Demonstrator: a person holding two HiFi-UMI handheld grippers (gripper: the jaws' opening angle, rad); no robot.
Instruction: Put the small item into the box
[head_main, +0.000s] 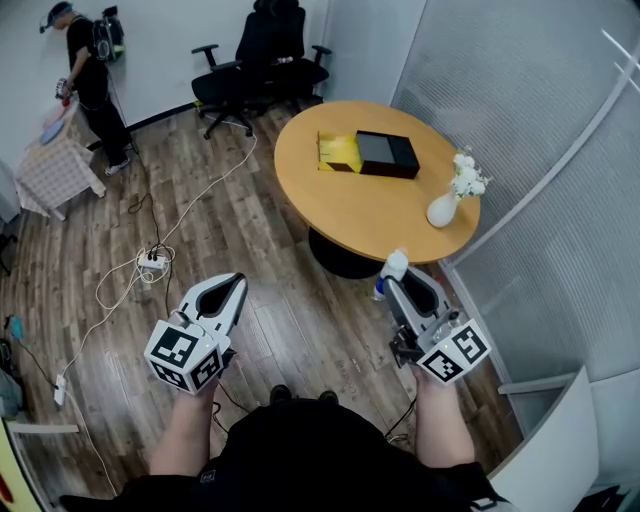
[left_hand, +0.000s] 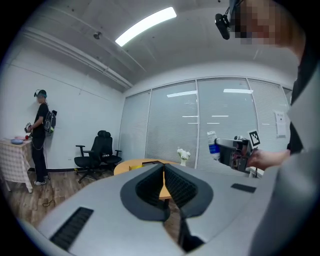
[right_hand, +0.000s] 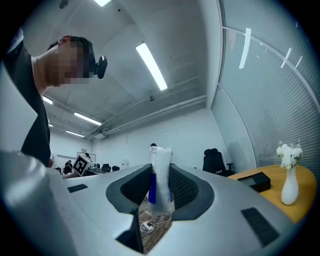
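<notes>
The small bottle, clear-wrapped with a blue label and a white cap, stands upright, clamped in the right gripper. The box, black with a yellow part at its left, lies far off on the table.

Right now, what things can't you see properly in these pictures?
- small item: right gripper view, the jaws of the right gripper cover its sides, and its label is too blurred to read.
- box: head view, too far away and small to tell what is inside.
- table: left gripper view, mostly hidden behind the left gripper.
</notes>
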